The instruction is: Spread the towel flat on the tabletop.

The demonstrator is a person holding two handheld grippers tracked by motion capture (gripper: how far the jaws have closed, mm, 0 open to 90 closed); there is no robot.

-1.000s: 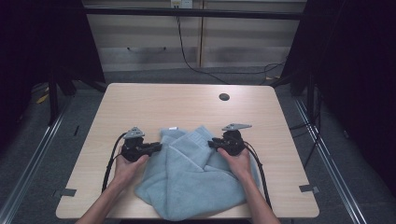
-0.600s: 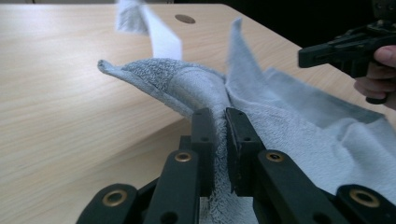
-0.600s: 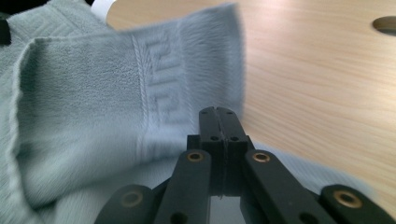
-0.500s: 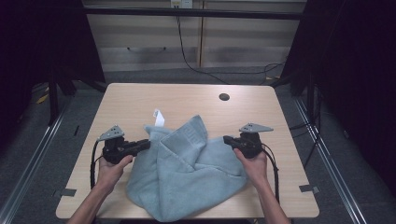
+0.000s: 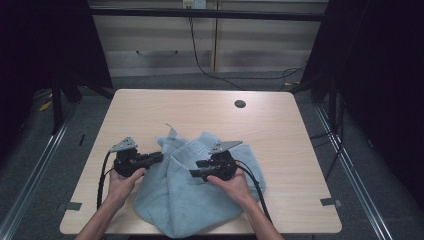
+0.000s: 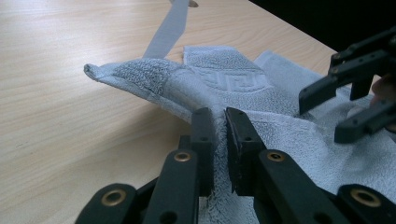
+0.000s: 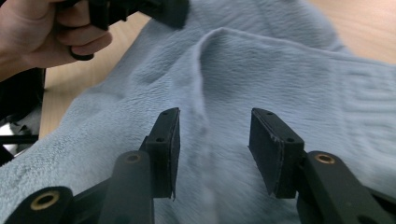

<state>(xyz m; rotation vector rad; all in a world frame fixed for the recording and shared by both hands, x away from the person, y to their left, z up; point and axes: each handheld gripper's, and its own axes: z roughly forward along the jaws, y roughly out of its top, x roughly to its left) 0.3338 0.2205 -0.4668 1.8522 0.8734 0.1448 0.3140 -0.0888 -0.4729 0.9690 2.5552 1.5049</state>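
The left gripper [image 5: 159, 158] is clamping a fold of the light blue towel [image 5: 200, 200], its two black jaws pressed together on the cloth in its own view [image 6: 219, 128], so that the towel's left edge is being held up off the table [image 5: 150, 110] rather than lying flat. From that pinch the cloth is running out to a pointed corner [image 6: 93, 71] that is hanging just above the wood, with a pale label strip [image 6: 170, 28] trailing from it toward the far side.

The right gripper [image 5: 196, 169] is hovering over the middle of the towel with its jaws standing apart and nothing between them [image 7: 212, 140]; they have just been opening, and the plush surface below is lying untouched. It is pointing left toward the other gripper, probably seeking a fresh place to grip while the left one is keeping the cloth anchored.

The towel itself is lying crumpled on the near half of the table, between the person's two hands, bunched into ridges toward its centre and spilling to the near edge. A small dark hole [image 5: 240, 104] is sitting in the tabletop on the far right, well apart from the cloth.
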